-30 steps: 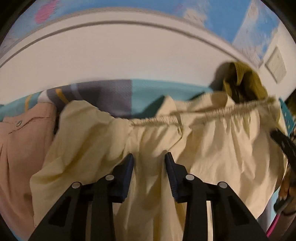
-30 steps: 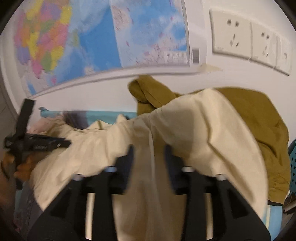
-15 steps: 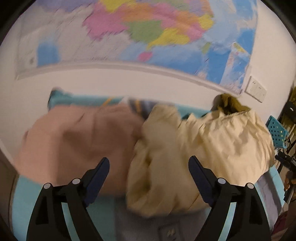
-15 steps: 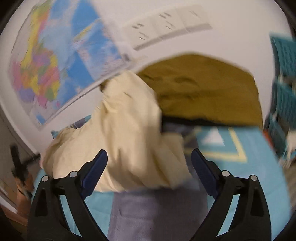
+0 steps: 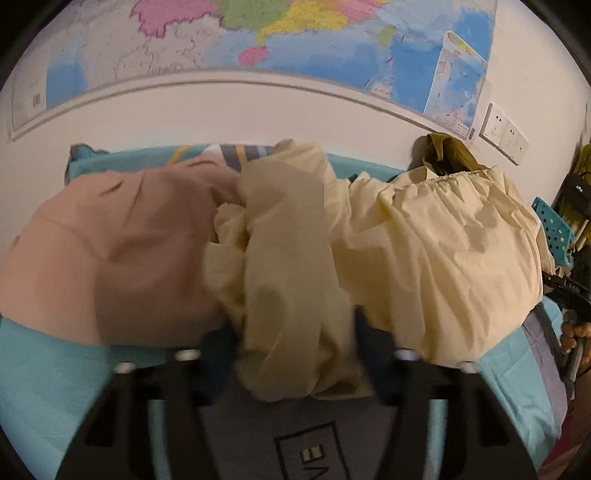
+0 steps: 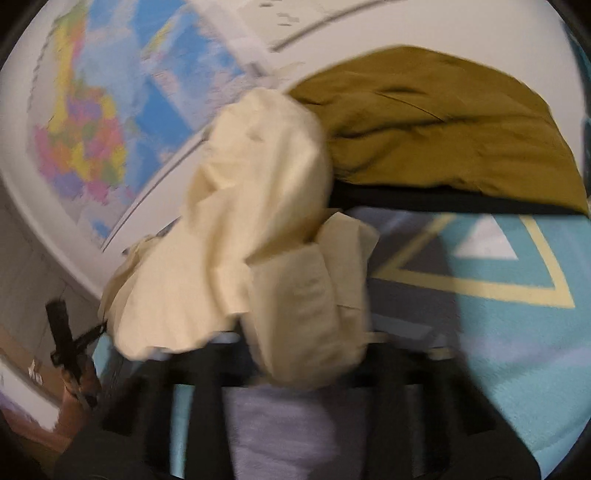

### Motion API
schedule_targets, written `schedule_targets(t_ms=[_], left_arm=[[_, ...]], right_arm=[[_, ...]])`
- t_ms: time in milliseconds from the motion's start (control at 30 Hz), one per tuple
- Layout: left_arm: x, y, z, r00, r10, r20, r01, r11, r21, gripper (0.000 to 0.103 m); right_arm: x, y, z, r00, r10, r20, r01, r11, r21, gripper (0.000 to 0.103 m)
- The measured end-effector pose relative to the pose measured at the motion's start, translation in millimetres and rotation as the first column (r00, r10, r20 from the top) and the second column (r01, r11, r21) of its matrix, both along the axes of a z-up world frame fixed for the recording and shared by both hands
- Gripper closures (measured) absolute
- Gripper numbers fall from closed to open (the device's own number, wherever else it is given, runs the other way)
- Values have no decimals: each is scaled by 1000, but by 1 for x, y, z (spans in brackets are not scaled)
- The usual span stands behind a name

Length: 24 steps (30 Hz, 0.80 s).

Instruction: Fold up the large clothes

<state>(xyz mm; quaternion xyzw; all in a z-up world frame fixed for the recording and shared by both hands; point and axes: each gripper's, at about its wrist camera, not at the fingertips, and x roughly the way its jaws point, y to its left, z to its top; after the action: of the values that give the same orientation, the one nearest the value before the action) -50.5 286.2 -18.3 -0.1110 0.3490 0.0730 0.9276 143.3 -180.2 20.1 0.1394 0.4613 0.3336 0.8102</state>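
With my left gripper (image 5: 295,343) and right gripper (image 6: 306,350) each apparently pinching a bunch of the crumpled pale-yellow cotton garment (image 5: 424,258) lying on the teal patterned bedcover (image 6: 498,332), I fear lifting snags the pink garment (image 5: 110,251) or olive jacket (image 6: 443,129) touching it.

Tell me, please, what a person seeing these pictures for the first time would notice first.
The crumpled cream garment heaped in the middle of the bed, a fold of it between the fingers of the left hand-held gripper. A pink garment lies to its left, an olive jacket behind it, and a colourful map covers the wall.
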Motion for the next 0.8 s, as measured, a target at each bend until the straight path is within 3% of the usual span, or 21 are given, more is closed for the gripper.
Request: schedule_targets(t_ms=[33,100,267,333,400,433,500,567,600,633,667,733,800], left_arm=[[-4,2,6,1000,-2,6,3,999,-41,73],[-15,10,18,1000,-14,28,17,992,-124,78],[-56,28,36,998,-38,58,53,958,-282,80],[-73,40,20,999,-39,35,50,929,-367,80],[-79,45,-6,999,-21,-25,10,915,-404,80],[-77,43,-22,997,-26,-74,-7,911,-412,78],[-78,43,-36,996,-18,-90,-20,915,-402,71],[-81,40,-30,998,5,-66,-28,936,-352,62],[-82,38,-26,997,27,-72,-48,950,-309,46],[-83,37,-22,996,45,-81,-65,961,-269,40],[-84,37,-20,997,36,-74,-54,964,-261,40],[-91,32,-10,999,26,-42,-35,973,-227,40],[-104,27,-1,1000,10,5,-9,981,-193,40]], right_arm=[[-4,-1,10,1000,4,2,-4,1000,18,89],[-12,-13,35,1000,11,26,-13,996,93,92],[-50,-61,106,990,-17,143,-3,991,136,95],[-60,-82,105,991,-57,122,41,990,132,95],[-65,-94,76,996,-88,26,85,992,97,95],[-67,-92,57,997,-80,-20,81,996,43,95],[-69,-90,24,989,-113,-94,108,992,-61,89],[-70,-92,13,983,-142,-117,135,989,-66,85],[-71,-96,17,980,-168,-106,161,985,-67,77],[-74,-95,24,980,-182,-77,175,981,-87,70],[-77,-93,35,981,-192,-31,187,976,-114,69],[-83,-93,52,978,-205,27,206,970,-126,57],[-93,-84,76,976,-185,114,198,974,-115,57]])
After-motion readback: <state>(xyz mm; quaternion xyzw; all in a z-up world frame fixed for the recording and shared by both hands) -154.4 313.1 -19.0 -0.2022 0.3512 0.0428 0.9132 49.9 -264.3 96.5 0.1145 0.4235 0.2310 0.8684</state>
